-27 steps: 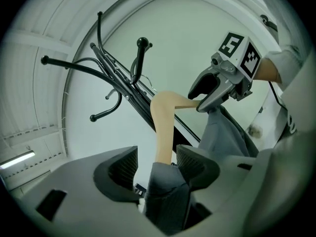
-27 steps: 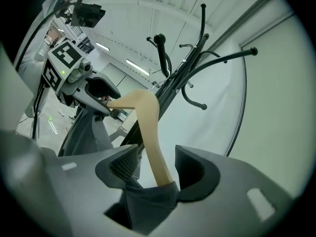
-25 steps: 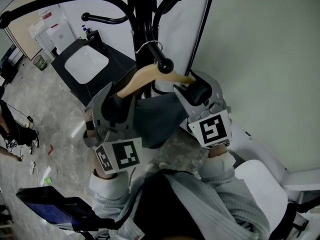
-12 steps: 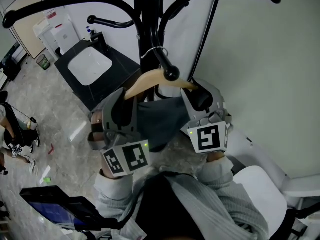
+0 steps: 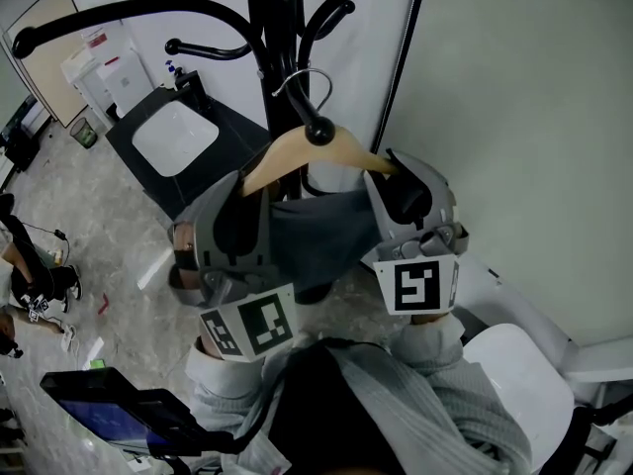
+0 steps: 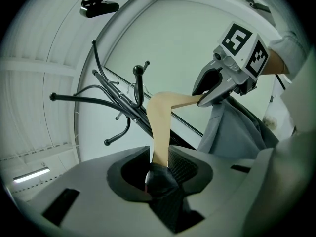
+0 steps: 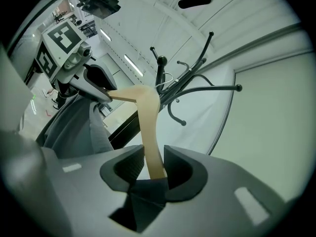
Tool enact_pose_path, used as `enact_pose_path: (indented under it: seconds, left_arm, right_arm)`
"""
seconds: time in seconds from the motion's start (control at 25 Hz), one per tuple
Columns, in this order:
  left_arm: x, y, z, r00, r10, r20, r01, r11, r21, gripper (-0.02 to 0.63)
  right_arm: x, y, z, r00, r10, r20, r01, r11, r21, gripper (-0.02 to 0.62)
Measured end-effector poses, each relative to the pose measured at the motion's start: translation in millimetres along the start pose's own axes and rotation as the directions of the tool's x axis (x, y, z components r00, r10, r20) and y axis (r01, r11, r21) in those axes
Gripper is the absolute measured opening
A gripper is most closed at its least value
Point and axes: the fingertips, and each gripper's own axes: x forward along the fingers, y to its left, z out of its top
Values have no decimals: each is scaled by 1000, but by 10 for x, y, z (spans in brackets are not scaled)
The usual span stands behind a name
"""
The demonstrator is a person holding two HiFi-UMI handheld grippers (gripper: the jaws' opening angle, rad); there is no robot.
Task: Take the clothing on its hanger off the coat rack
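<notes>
Gripper check, head view: your left gripper (image 5: 245, 194) and right gripper (image 5: 394, 178) each clamp one arm of the wooden hanger (image 5: 297, 149), jaws just closed onto it. Grey clothing (image 5: 318, 231) hangs between them; the hook loops at a coat rack (image 5: 267, 28) peg.
Left gripper view: jaws pinch the hanger end.
Right gripper view: same, opposite end.

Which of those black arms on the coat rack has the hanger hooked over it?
The short arm that ends in a ball knob, right at the middle of the rack: the wooden hanger hooks round it. The long curved arms are bare.
</notes>
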Motion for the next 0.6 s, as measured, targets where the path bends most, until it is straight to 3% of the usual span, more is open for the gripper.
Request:
enact_pose_path:
  seconds: [0.32,0.6]
  left_arm:
    - [-191,59,340,997,0,74,-1,1000,16,114]
    - [-305,-135,777,988,-39,152,33,999,42,114]
  right_arm:
    - [-343,-189,177,997,-71,9,71,997,-8,121]
    - [-835,-433,98,988,-153,-29,153,988,-3,121]
